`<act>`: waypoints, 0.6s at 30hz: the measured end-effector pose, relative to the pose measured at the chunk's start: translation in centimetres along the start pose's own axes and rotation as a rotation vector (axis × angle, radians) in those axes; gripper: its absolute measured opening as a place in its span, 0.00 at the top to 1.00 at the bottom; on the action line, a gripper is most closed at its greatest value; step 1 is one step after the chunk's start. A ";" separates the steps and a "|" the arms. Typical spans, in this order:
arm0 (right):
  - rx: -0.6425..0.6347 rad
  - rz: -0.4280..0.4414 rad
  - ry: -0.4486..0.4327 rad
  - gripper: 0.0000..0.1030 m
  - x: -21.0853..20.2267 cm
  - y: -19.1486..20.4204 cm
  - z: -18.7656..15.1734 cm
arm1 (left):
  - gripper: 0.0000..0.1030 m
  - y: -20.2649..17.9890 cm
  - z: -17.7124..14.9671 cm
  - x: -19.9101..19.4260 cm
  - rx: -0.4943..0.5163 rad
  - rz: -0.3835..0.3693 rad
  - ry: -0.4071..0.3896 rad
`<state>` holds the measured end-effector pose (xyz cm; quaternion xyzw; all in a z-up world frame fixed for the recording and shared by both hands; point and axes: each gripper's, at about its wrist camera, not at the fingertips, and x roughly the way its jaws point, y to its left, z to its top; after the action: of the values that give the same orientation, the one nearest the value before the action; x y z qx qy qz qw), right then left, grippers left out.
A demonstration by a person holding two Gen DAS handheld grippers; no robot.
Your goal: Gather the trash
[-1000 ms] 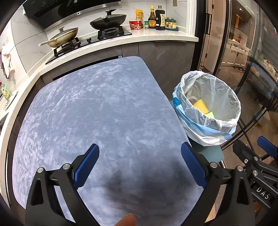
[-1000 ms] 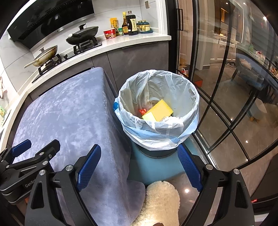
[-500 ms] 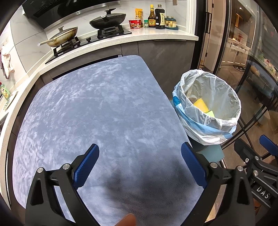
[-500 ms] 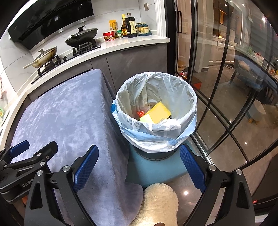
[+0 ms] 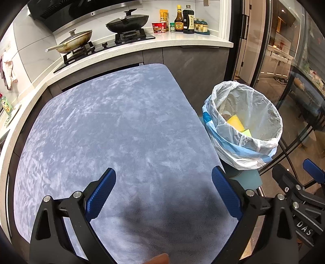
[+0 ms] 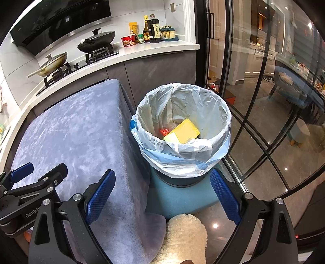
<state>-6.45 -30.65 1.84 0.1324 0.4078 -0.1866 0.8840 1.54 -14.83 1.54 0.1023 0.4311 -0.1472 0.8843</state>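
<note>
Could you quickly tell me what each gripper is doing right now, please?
Left gripper: open, holding nothing, over the cloth-covered table.
Right gripper: open, holding nothing, facing the bin.

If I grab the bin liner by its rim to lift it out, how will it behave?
The bin liner looks like thin, crinkled plastic, so it will probably fold and sag rather than hold shape. With only the yellow sponge and a few small scraps visible inside, it is likely light.

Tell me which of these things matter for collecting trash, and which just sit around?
Job things: lined trash bin; yellow sponge and red scrap inside it; open left gripper; open right gripper.

Just there: blue tablecloth; covered wok; sauce bottles; fluffy slipper.
</note>
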 end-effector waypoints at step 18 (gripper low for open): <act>-0.003 0.002 0.005 0.12 0.1 0.1 0.1 | 0.12 -0.2 0.4 -0.1 -0.004 0.020 -0.005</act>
<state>-6.31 -30.65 1.81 0.1319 0.4102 -0.1845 0.8834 1.70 -15.12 1.80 0.1045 0.4280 -0.1376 0.8871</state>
